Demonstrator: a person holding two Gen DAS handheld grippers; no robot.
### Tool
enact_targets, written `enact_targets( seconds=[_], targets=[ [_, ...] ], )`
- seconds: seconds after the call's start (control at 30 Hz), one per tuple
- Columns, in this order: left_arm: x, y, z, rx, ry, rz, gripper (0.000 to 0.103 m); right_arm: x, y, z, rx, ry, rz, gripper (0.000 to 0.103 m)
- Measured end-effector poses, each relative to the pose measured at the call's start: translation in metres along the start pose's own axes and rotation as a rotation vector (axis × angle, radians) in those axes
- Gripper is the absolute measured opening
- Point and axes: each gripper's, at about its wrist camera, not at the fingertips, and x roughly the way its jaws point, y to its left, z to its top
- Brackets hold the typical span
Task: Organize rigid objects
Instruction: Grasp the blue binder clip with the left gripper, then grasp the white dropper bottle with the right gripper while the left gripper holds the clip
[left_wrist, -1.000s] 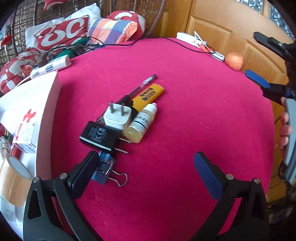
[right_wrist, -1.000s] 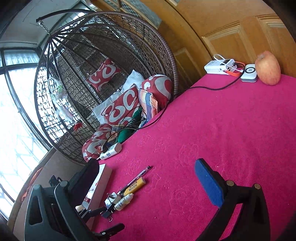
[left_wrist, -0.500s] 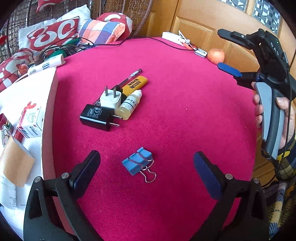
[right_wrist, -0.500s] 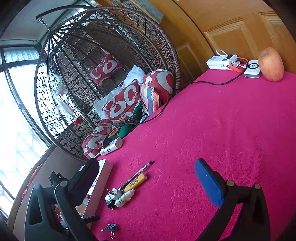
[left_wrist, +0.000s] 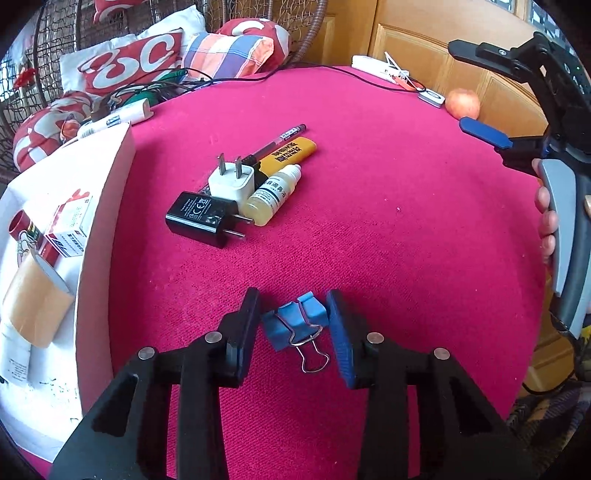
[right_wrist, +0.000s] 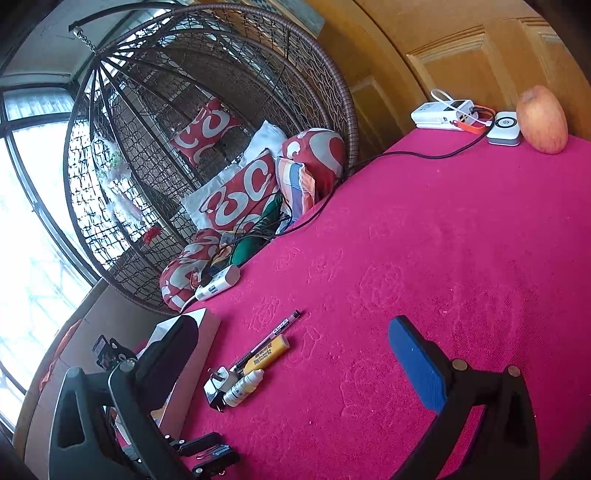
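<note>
The left gripper (left_wrist: 293, 325) sits low over the pink tablecloth (left_wrist: 388, 240), its 2 fingers drawn in close on either side of a blue binder clip (left_wrist: 295, 323). The right pad meets the clip's edge and the left pad is just beside it; whether the clip is fully squeezed cannot be told. The clip lies on the cloth with its wire handle pointing back toward the camera.

Further out, near the middle of the table, is a cluster of small things. A black charger (left_wrist: 201, 218) lies nearest, with a white plug (left_wrist: 232, 181) touching it behind. A small dropper bottle (left_wrist: 271, 195) of yellowish liquid lies just beside the plug. Beyond it a yellow tube (left_wrist: 290, 153) and a pen (left_wrist: 280, 138) lie side by side.

At the left edge stands a white box (left_wrist: 107, 206) holding a small carton (left_wrist: 70, 229) and a roll of brown tape (left_wrist: 35, 299).

At the right, the right gripper (left_wrist: 476, 99) is held above the table, well apart from the cluster. Its 2 fingers are spread wide with nothing between them.

At the far edge lie an apple (right_wrist: 541, 120), a small white device (right_wrist: 504, 127) and a power bank (right_wrist: 443, 114).
</note>
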Motion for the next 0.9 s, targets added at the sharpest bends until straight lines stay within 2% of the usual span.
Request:
enact_targets(
  seconds=[0.1,0.27,0.53,0.6,0.73,0.9],
  targets=[
    [-0.005,0.001,-0.005,-0.008,-0.007,-0.019,0.036,0.007,0.008,-0.002,-0.064,0.025,-0.032,0.103],
    [-0.010,0.000,-0.009,-0.038,-0.022,-0.047,0.036,0.045,0.034,-0.024,-0.235,0.215,-0.048,0.103],
    [-0.020,0.003,-0.012,-0.068,-0.057,-0.063,0.036,0.101,0.090,-0.072,-0.736,0.399,-0.101,0.103],
    [-0.023,0.004,-0.012,-0.070,-0.065,-0.069,0.036,0.115,0.094,-0.079,-0.781,0.441,-0.106,0.103],
    [-0.027,0.005,-0.014,-0.074,-0.078,-0.076,0.036,0.137,0.095,-0.084,-0.790,0.500,-0.108,0.103],
    [-0.030,0.006,-0.015,-0.080,-0.089,-0.080,0.036,0.147,0.106,-0.088,-0.807,0.503,-0.099,0.100]
  ],
)
